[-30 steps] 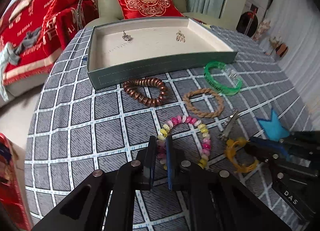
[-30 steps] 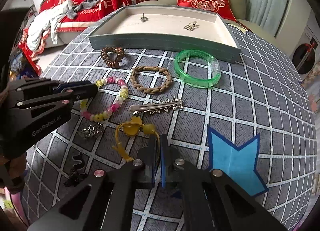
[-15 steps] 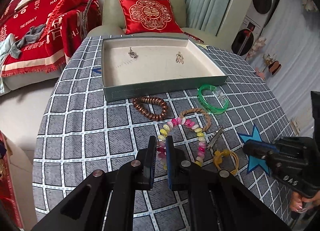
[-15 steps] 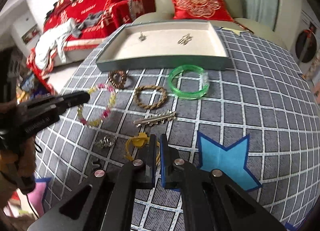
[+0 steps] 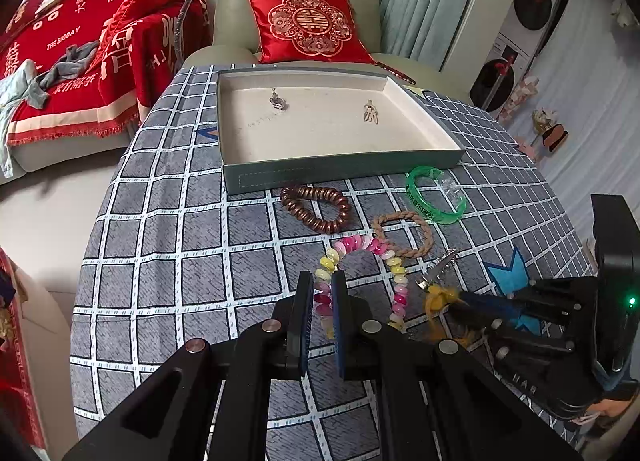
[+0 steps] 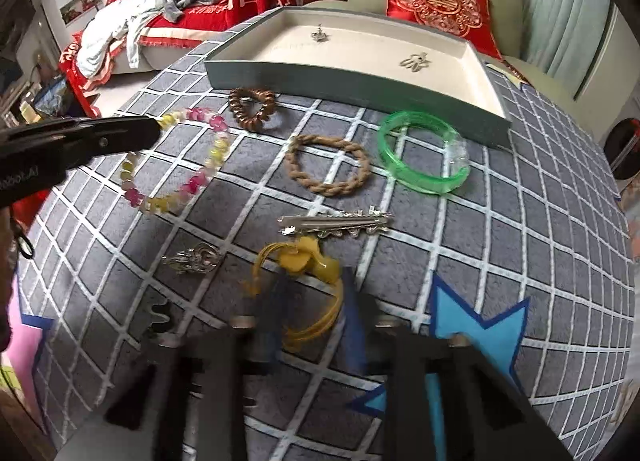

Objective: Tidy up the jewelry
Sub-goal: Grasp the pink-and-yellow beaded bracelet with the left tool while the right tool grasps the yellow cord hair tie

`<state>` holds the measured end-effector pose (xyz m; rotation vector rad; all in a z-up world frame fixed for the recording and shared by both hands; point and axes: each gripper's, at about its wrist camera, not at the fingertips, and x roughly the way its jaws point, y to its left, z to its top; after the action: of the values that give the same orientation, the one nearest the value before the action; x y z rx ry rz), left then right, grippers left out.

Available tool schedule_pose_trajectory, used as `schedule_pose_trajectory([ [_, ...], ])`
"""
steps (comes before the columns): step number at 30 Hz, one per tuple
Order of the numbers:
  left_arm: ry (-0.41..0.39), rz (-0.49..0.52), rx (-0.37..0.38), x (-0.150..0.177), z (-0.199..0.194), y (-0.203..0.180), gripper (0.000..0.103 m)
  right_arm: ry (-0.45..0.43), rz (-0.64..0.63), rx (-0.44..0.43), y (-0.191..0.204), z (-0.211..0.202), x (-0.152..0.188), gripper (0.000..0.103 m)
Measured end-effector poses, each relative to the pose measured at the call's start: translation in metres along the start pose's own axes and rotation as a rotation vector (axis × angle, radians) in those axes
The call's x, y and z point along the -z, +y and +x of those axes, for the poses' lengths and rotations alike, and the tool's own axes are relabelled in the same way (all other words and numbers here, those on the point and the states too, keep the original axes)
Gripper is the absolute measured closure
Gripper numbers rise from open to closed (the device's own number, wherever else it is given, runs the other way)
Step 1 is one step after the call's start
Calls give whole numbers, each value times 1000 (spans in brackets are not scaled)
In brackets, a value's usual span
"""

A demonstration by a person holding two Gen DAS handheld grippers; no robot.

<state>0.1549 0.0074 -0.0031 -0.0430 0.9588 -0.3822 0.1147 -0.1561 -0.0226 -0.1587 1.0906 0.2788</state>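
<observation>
My left gripper [image 5: 322, 293] is shut on a pink and yellow bead bracelet [image 5: 372, 249] and holds it lifted above the checked tablecloth; it also shows in the right wrist view [image 6: 176, 165]. My right gripper [image 6: 310, 309] is open, its blurred fingers on either side of a yellow hair tie [image 6: 304, 285] on the cloth. The grey-green tray [image 5: 340, 169] with two small silver pieces stands at the back.
On the cloth lie a copper spiral tie [image 5: 316, 207], a braided brown ring [image 5: 404, 231], a green bangle [image 5: 436, 193], a silver hair clip [image 6: 336, 221], a silver brooch [image 6: 192, 259] and a blue star mark [image 6: 476, 325]. A sofa stands behind.
My left gripper has lifted the bead bracelet higher off the cloth. My right gripper has opened and moved forward around the yellow hair tie.
</observation>
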Motion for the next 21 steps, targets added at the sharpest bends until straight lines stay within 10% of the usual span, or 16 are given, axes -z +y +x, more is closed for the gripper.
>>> schedule_pose_trajectory([
  [21,-32,1,5,-5,-11,3,79,-68,47,-66,-15,-35,-11,98],
])
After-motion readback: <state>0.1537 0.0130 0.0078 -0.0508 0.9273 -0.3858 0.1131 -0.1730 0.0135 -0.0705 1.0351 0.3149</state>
